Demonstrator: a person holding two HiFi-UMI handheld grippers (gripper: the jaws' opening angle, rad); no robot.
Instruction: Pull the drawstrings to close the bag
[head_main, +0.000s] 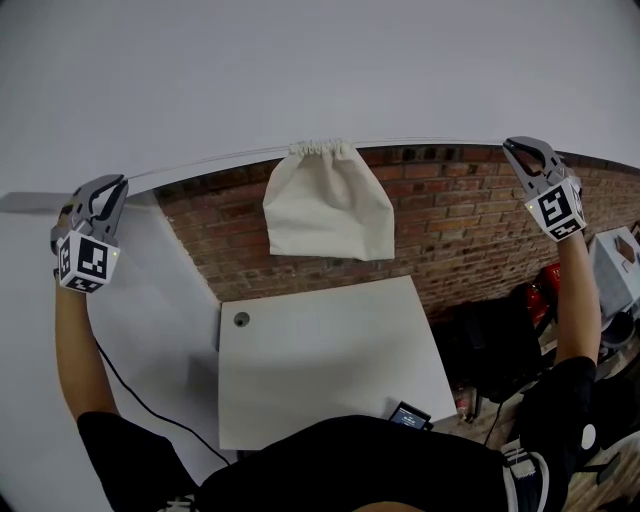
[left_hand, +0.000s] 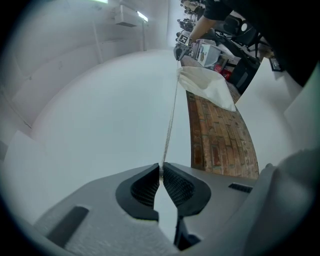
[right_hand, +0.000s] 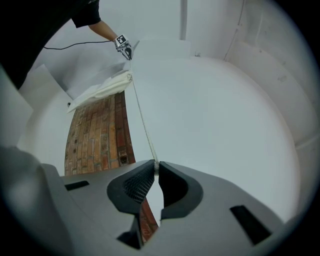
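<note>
A cream cloth bag (head_main: 328, 205) hangs in mid-air between my two raised grippers, its mouth gathered tight at the top. A thin drawstring (head_main: 210, 160) runs taut from the bag to each side. My left gripper (head_main: 112, 186) is shut on the left drawstring (left_hand: 170, 127) at far left. At far right my right gripper (head_main: 514, 148) is shut on the right drawstring (right_hand: 142, 122). From the left gripper view the bag (left_hand: 207, 85) shows far along the string; the right gripper view shows the bag (right_hand: 102, 90) the same way.
A white table (head_main: 330, 360) stands below, with a round hole (head_main: 241, 319) near its left corner and a small dark device (head_main: 410, 416) at its near edge. A brick-pattern wall (head_main: 450, 230) lies behind. Bags and boxes (head_main: 610, 290) crowd the right.
</note>
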